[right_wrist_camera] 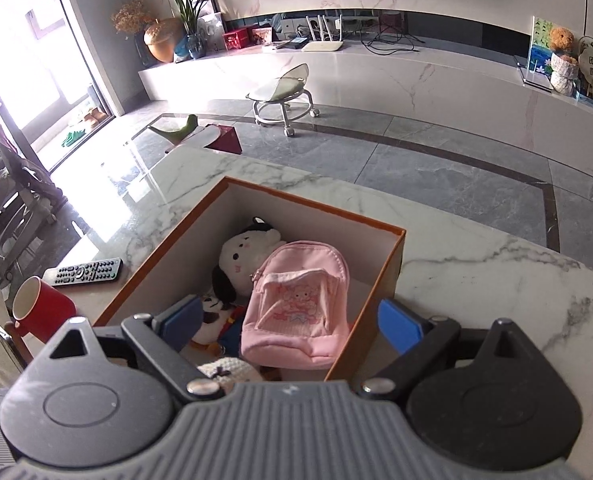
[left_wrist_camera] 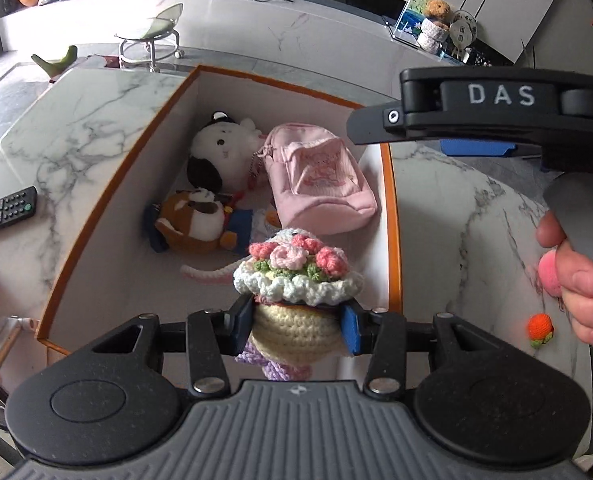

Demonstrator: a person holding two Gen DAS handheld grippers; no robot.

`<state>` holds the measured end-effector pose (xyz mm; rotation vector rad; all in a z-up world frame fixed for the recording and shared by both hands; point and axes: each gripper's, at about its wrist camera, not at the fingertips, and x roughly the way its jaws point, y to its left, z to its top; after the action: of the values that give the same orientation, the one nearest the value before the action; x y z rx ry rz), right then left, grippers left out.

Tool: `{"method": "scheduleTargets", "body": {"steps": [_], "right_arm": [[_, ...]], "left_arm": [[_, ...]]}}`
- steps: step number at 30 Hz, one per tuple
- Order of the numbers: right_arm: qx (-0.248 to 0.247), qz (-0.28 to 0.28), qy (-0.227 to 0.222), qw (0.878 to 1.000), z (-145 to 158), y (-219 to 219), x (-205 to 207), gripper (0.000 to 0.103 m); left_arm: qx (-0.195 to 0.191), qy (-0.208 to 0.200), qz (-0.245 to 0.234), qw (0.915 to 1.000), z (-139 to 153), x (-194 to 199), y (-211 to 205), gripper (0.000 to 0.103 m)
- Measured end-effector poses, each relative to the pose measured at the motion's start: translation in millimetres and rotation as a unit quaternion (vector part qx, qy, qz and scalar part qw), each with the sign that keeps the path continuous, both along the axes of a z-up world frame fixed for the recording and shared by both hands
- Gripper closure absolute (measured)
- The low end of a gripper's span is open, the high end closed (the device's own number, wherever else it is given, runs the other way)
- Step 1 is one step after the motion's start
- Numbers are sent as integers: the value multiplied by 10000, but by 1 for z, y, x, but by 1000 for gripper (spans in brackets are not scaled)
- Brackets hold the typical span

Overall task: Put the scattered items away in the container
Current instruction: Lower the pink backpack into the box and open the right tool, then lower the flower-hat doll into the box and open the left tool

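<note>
Crochet flower bouquet (left_wrist_camera: 296, 280) is clamped between the blue pads of the left gripper (left_wrist_camera: 296, 320), jaws pressing its cream base from both sides, flowers facing away from the camera. It hangs over the near end of the box (left_wrist_camera: 390, 216), above the interior, not resting on anything I can see.

Box: orange rim, white inside, sits on the marble desk (left_wrist_camera: 76, 132). Inside it: white-and-black plush dog (left_wrist_camera: 216, 148) at the far end, pink mini backpack (left_wrist_camera: 320, 180) just beside it, brown plush (left_wrist_camera: 192, 220) nearer, touching the dog.

Right gripper (right_wrist_camera: 292, 320): jaws apart, nothing between them, hovering over the box's near edge. Hand (left_wrist_camera: 576, 276) on its handle shows in the left view.

Still on the desk outside the box: small orange crochet piece (left_wrist_camera: 540, 330) right of it, remote (right_wrist_camera: 84, 272) and red mug (right_wrist_camera: 42, 312) to the left.
</note>
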<state>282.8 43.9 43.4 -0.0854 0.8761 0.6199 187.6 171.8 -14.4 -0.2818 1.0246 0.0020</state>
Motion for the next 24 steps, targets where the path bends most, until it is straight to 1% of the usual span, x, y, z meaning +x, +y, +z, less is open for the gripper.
{"method": "scheduleTargets", "body": {"steps": [5,12,17,19,21,23,24], "right_arm": [[-127,-12,-178,9998,-4,-9,-1,8],[-106,-51,-32,9999,-15,-19,3,8],[-145,-111,9,9998,-22,-20,4,8],[-127,-136,44,9998,-24,-20,4,8],[-131,-111,65,9998,-26,-19,2,8],[-177,-94,56,9998,-27,-17,1,8],[-199,-86,52,9998,-27,-17,0,8]], "left_arm": [[-40,-12,57,10000,-15,10,-8,52],[37,284,8,9996,-34,15,-15,51],[-160,584,57,9981,-40,15,-8,49],[-222,671,43,9975,-39,14,-7,46],[-284,711,30,9971,-37,13,-6,39],[-332,697,27,9970,-31,11,-5,35],[-334,700,30,9970,-28,10,-5,35]]}}
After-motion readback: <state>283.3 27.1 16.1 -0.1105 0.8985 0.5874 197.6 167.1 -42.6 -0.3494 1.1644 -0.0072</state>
